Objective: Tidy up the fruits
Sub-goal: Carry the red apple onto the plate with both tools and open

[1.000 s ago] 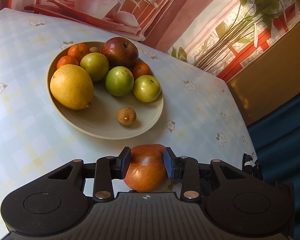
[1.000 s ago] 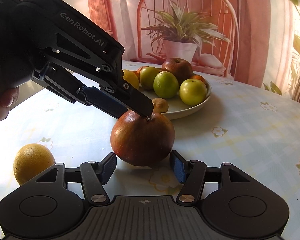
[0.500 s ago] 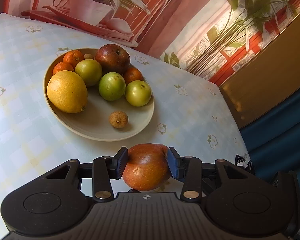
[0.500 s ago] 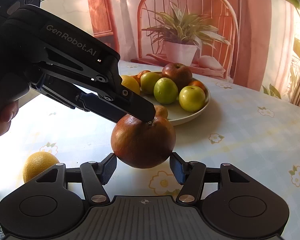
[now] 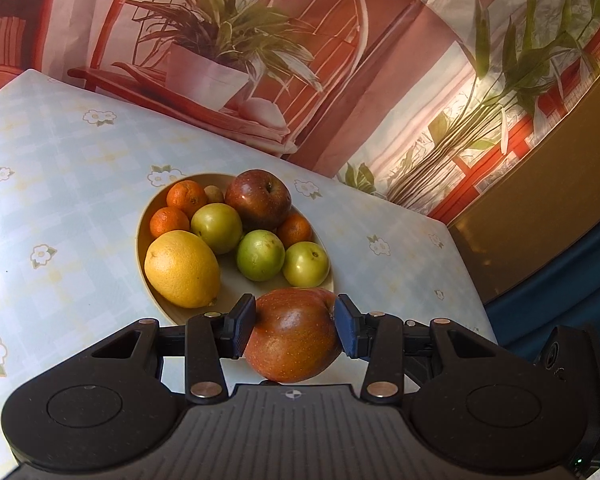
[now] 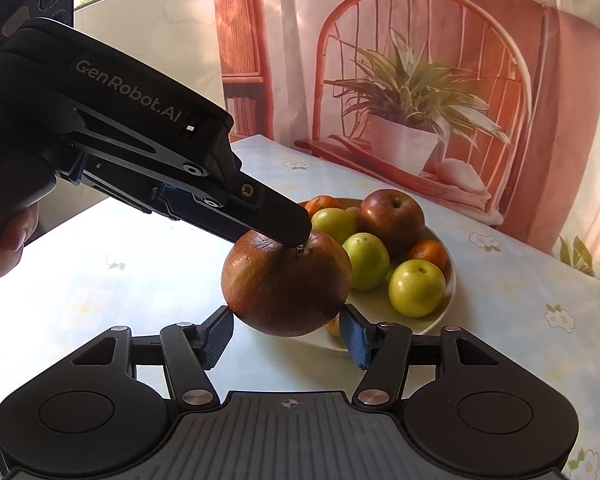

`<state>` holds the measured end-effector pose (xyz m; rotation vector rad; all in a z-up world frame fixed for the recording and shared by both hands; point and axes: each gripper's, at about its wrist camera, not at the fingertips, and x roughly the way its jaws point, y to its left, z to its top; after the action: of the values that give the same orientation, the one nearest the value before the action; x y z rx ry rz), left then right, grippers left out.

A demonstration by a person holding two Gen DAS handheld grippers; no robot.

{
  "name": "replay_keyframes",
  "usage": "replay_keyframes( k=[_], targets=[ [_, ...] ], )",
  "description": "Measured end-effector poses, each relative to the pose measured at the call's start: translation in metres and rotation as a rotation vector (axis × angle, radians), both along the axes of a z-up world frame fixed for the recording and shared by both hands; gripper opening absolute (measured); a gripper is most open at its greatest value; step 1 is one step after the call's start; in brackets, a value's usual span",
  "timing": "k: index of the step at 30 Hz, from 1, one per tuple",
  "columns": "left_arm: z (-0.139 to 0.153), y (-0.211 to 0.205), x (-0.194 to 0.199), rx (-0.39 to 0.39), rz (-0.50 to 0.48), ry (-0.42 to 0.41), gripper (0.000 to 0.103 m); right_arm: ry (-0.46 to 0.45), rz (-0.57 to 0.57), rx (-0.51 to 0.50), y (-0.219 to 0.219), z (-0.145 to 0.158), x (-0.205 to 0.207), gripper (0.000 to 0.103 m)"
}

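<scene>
Left gripper (image 5: 295,330) clamps the red-brown apple (image 5: 294,336) by its sides, clear of the table and just short of the bowl's (image 5: 142,240) near rim, presumably for carrying over the edge. Bowl holds a lemon (image 5: 182,268), tangerines, green fruits and another red apple; free floor looks scarce, mostly near front. Right gripper (image 6: 286,336) hangs empty, pads slightly apart below the apple, perhaps as a guard against a drop.

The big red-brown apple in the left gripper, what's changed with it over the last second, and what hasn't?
The big red-brown apple, clamped in the left gripper, rose off the flowered tablecloth and moved to the near rim of the beige fruit plate. The grip held. The right gripper followed, empty. Fruit on the plate stayed put.
</scene>
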<state>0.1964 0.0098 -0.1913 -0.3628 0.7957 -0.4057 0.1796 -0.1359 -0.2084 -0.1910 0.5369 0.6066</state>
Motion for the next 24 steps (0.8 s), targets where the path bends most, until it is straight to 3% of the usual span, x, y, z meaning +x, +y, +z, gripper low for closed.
replay_keyframes(
  k=[6,15,24],
  targets=[
    [-0.018,0.012,0.017,0.027,0.031,0.051,0.045,0.055,0.039,-0.031,0.018,-0.017,0.025,0.055],
    [-0.026,0.009,0.033,0.023,0.024,0.085,0.042,0.111,0.039,-0.012,0.011,-0.026,0.052,0.055],
    [-0.030,0.008,0.033,0.054,0.053,0.072,0.041,0.165,0.041,0.037,0.007,-0.027,0.063,0.057]
  ],
)
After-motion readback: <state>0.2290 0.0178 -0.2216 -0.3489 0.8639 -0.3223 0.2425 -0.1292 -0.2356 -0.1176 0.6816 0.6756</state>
